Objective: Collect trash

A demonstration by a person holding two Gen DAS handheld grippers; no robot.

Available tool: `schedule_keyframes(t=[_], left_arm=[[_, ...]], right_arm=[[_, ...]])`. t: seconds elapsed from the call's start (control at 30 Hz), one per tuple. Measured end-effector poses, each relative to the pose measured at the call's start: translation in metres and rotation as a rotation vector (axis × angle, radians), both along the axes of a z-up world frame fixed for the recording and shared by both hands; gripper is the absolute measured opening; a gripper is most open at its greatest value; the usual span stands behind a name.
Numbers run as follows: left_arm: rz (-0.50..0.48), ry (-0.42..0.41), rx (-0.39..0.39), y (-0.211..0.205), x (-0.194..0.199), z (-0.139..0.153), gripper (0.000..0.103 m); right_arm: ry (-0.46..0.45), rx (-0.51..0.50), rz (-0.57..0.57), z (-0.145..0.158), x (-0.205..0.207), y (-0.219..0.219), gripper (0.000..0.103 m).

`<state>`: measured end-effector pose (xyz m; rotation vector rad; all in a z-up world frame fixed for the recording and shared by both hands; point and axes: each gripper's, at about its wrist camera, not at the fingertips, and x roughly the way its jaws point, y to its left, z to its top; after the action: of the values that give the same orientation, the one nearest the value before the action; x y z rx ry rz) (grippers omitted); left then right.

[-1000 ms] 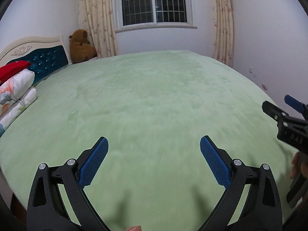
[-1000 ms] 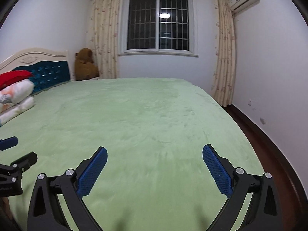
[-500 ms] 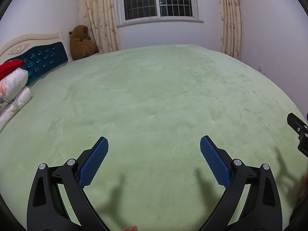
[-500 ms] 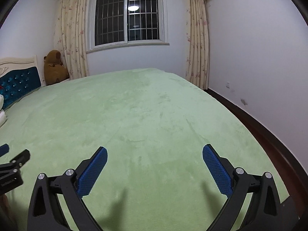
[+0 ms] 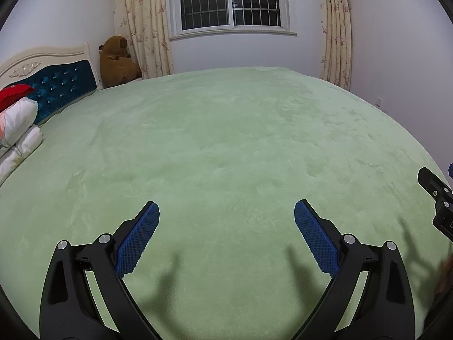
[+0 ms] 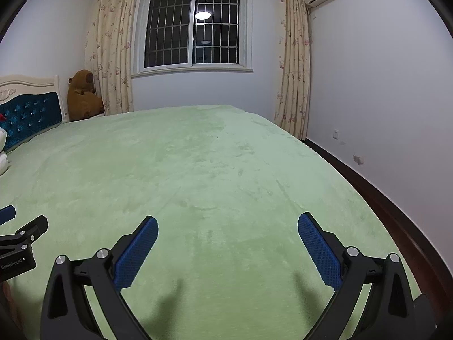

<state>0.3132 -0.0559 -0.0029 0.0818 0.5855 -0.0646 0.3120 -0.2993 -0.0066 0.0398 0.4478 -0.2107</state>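
My left tongs [image 5: 226, 235] and right tongs [image 6: 228, 243] hang wide, empty, over the green bed [image 5: 226, 141]. No trash in view, so progress can't be judged: either cleared already or lying elsewhere.

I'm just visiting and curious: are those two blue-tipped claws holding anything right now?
Nothing. The left gripper and the right gripper both stand wide open above the green blanket, with only bare fabric showing between their fingers.

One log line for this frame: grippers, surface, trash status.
left gripper: open, empty | right gripper: open, empty | both over pale green plush bedspread | trash: none visible
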Motion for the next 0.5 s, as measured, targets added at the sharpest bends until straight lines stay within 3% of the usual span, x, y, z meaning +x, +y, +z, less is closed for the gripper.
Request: schedule_keyframes(t=[0.5], left_arm=[[-0.013,0.011,-0.028,0.0044,0.0029,-0.0008,0.094]], right_arm=[[0.004,0.02,-0.005,0.0034,0.0013,-0.0016,0.098]])
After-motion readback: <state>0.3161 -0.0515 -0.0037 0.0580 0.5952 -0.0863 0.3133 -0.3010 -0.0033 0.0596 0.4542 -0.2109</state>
